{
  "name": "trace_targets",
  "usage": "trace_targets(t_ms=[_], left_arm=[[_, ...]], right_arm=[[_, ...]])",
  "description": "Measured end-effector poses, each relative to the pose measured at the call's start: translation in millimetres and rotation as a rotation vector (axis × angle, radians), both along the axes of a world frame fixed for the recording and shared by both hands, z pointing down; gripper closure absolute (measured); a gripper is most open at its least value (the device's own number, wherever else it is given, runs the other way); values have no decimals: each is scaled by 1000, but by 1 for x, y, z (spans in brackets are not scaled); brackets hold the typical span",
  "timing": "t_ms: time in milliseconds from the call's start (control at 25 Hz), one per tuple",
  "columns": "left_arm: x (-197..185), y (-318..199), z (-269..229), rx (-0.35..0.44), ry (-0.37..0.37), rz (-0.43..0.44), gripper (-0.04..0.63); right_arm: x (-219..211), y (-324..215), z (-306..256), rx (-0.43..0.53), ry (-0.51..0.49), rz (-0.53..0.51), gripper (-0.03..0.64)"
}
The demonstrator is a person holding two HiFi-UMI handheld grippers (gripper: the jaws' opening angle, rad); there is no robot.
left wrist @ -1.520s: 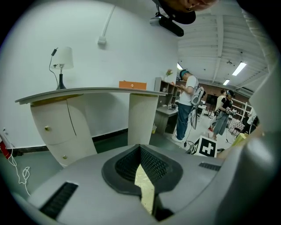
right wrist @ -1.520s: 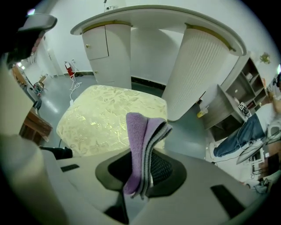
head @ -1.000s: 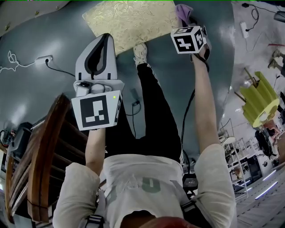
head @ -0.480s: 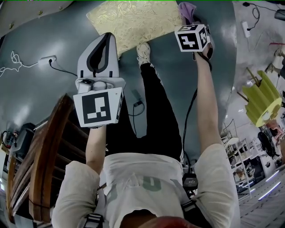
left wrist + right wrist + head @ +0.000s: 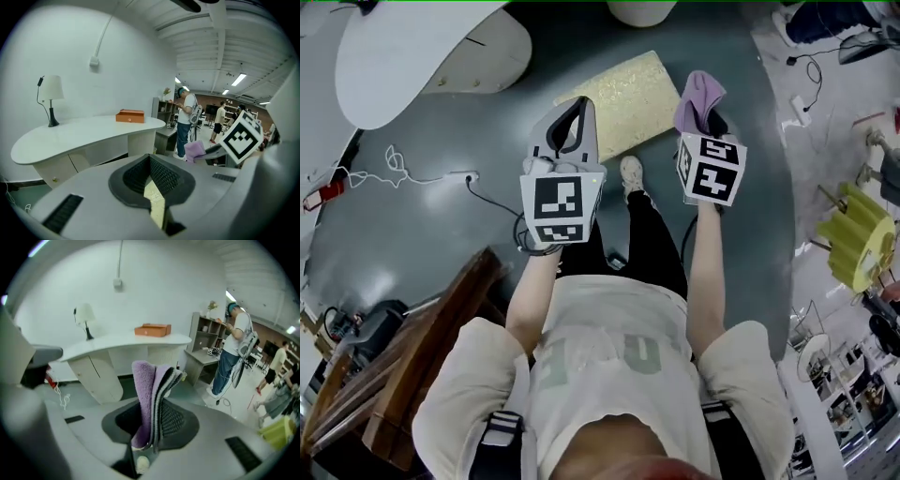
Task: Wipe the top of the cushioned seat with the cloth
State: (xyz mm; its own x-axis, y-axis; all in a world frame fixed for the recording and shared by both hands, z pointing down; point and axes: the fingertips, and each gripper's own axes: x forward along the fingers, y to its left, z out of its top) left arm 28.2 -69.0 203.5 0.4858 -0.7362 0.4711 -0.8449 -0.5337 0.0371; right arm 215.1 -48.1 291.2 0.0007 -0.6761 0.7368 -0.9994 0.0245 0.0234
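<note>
The cushioned seat [image 5: 623, 112], a gold patterned square, lies on the dark floor ahead of the person's shoe. My right gripper [image 5: 705, 120] is shut on the folded purple cloth [image 5: 698, 98], held in the air off the cushion's right edge. In the right gripper view the cloth [image 5: 147, 390] stands upright between the pads of that gripper [image 5: 150, 430]. My left gripper [image 5: 577, 105] hangs over the cushion's near left part, shut and holding nothing. In the left gripper view a strip of cushion [image 5: 155, 201] shows through the slit at the left gripper [image 5: 152, 176], with the cloth [image 5: 194, 150] to the right.
A white curved desk [image 5: 422, 56] stands at the far left, with a lamp [image 5: 50, 98] and an orange box [image 5: 131, 116] on it. A wooden chair [image 5: 403, 375] is at my near left, and a power strip with cable [image 5: 459, 176] lies on the floor. People [image 5: 187, 122] stand in the background.
The head view has pulled back, so the cushion looks smaller and farther. Both grippers have come closer together, and the cloth has come away from the cushion's far right corner.
</note>
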Motion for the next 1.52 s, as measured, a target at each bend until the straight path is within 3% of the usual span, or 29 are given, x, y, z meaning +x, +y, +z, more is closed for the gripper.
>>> trace_targets(t_ms=[240,440,760,1520], left_arm=[[-18,34,-95,49,60,45,603],[-51,58,-144,151,65,93,603],[-78,77,-165,222,75,118,603],[-92,77,-176,266,79,128,603]], right_arm=[[-65,61,-150,217,-114,77,528],[-114,92,-206,346,-54,86,528],[-163,118,-218,380,8,29,528],[-186,115,-230,427,33,0,528]])
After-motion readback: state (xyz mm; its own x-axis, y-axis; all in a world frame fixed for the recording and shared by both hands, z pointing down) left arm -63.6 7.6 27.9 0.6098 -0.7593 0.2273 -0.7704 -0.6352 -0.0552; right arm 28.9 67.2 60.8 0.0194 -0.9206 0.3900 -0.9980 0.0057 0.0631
